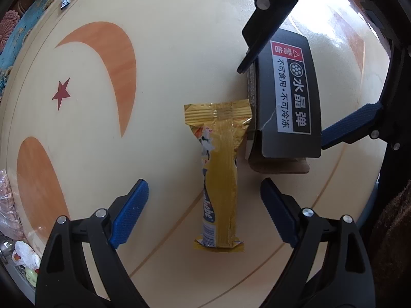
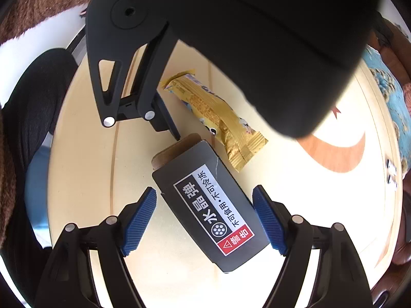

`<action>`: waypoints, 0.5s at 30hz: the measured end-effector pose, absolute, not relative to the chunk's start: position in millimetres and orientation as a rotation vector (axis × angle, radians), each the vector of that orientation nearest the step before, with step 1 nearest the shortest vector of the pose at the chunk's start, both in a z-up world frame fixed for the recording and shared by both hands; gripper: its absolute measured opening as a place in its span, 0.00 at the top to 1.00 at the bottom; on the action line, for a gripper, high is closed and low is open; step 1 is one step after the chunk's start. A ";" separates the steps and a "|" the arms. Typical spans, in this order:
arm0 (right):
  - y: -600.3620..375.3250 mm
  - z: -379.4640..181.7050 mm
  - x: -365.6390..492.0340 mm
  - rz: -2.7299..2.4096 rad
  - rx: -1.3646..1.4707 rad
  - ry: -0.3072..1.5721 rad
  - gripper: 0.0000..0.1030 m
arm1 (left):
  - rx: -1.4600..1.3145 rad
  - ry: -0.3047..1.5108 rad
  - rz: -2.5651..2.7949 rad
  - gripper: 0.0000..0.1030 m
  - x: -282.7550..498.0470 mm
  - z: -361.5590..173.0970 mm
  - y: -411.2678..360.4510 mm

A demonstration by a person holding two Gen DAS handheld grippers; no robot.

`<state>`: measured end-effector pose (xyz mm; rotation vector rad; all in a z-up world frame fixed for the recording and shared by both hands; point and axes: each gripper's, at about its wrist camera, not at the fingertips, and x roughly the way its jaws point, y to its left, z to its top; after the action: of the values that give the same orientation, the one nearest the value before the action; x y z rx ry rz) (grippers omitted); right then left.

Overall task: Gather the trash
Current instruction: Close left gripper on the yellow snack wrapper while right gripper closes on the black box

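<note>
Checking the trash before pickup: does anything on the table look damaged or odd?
Yes. The dark box has an end flap hanging open, showing brown card, and a crack in its label. The gold wrapper is crumpled.

The left tongs [image 1: 204,214] are held spread wide above the desk [image 1: 164,51]. The right tongs [image 2: 204,222] are likewise held wide apart over the desk, facing the left tongs.

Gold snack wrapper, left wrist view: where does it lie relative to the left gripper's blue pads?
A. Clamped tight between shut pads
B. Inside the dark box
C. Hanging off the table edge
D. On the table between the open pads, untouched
D. The gold snack wrapper lies flat on the table, lengthwise between the spread pads of the left gripper, clear of both, beside the dark box.
</note>
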<state>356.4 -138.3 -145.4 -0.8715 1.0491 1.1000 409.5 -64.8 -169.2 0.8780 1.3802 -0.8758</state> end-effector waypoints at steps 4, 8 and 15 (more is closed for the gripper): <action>-138.7 -146.3 344.1 1.059 -0.900 1.038 0.25 | 0.873 1.382 -0.871 0.17 411.4 -167.0 -64.5; -139.3 -149.8 347.5 0.957 -0.844 1.043 0.31 | 0.867 1.385 -0.864 0.20 409.3 -165.4 -64.7; -141.5 -145.8 349.9 0.876 -0.745 1.124 0.38 | 0.857 1.399 -0.847 0.30 405.3 -160.4 -65.5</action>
<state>349.9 -141.5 -145.8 -0.7454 1.1238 0.8763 405.3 -65.5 -160.4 0.8574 1.3992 -0.8471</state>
